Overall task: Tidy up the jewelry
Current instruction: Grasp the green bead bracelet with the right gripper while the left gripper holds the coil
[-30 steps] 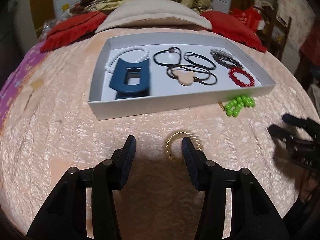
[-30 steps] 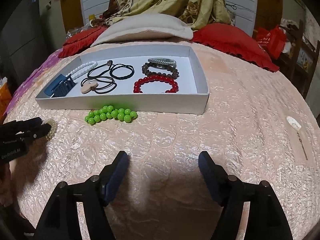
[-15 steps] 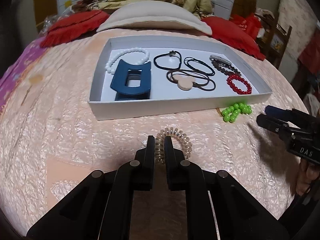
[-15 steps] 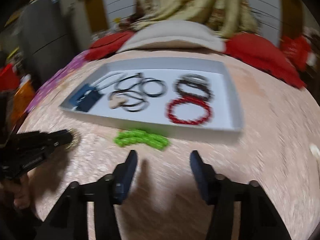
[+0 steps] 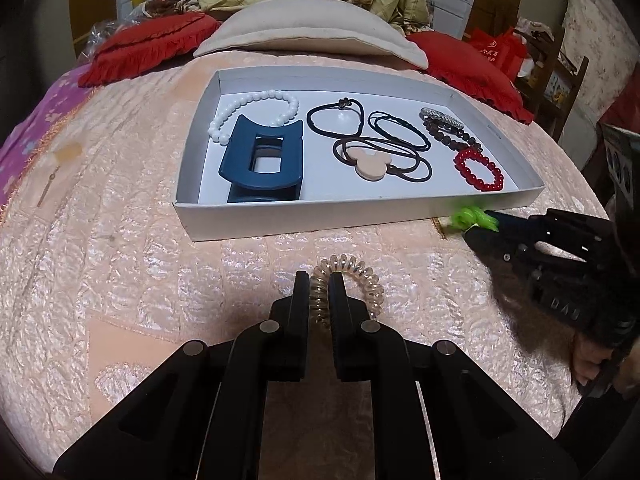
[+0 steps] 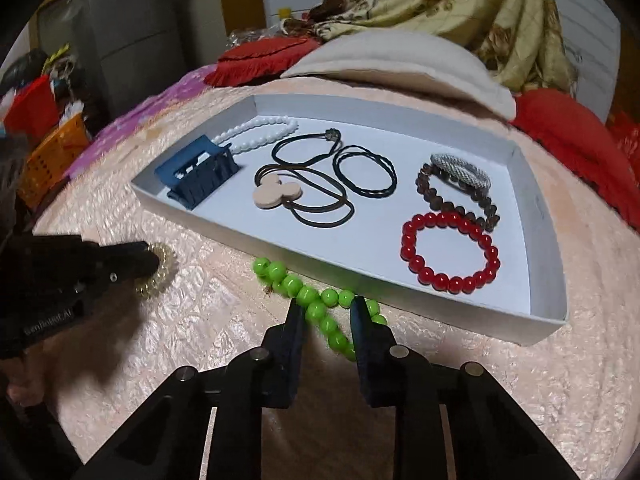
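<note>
A clear-gold spiral hair tie (image 5: 360, 278) lies on the peach bedspread in front of the white tray (image 5: 320, 216). My left gripper (image 5: 318, 282) is shut on its near side; the right wrist view shows that gripper (image 6: 146, 258) on the spiral tie (image 6: 162, 276) too. A green bead bracelet (image 6: 310, 296) lies against the tray's front wall (image 6: 440, 316). My right gripper (image 6: 327, 306) straddles it, jaws closing, with beads touching both pads. In the left wrist view the right gripper (image 5: 480, 226) shows at the right with blurred green beads (image 5: 466, 216) at its tip.
The tray holds a blue claw clip (image 5: 260, 160), a white bead bracelet (image 5: 256, 106), black hair ties (image 5: 384, 132), a wooden mouse-head tie (image 5: 370, 164), a red bead bracelet (image 6: 450, 250) and a brown one (image 6: 456, 196). Pillows (image 5: 304, 32) lie behind it.
The left jaws closed onto the spiral hair tie and stayed there. The right gripper moved left and forward to the green beads, and its jaws narrowed around them.
</note>
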Motion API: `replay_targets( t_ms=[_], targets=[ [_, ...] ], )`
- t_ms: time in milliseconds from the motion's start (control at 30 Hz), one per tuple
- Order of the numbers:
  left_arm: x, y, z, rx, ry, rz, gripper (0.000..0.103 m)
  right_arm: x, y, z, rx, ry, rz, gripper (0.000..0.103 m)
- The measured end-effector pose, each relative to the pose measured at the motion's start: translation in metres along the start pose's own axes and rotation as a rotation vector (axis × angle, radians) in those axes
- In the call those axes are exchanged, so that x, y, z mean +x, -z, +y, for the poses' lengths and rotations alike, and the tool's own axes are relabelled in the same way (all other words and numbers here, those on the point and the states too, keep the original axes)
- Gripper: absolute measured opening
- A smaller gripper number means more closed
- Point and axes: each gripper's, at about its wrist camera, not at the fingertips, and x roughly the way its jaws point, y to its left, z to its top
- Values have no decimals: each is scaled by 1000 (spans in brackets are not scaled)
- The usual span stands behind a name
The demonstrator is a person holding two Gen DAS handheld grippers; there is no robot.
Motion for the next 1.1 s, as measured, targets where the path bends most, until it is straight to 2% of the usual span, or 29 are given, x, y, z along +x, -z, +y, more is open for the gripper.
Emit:
replay_targets(
  t_ms=[33, 67, 267, 600, 900, 1100],
  targets=[
    [0, 0, 0, -1, 1, 0, 8, 0, 1, 2, -2, -2, 3, 12],
    [0, 0, 0, -1, 3, 0, 8, -1, 1, 3, 1, -6, 4, 9],
    [-2, 0, 0, -8, 16, -5, 8, -10, 9, 1, 52, -8, -9, 9],
    [-11, -4, -7, -10, 56, -38, 8, -52, 24, 8, 84, -25, -65, 9],
    [-12, -7, -15, -5, 69, -56, 8, -50, 29, -6, 169, 58, -77, 9],
    [-14, -9, -15, -10, 77, -67, 8, -52, 29, -21, 251, 43, -82, 9]
  ],
)
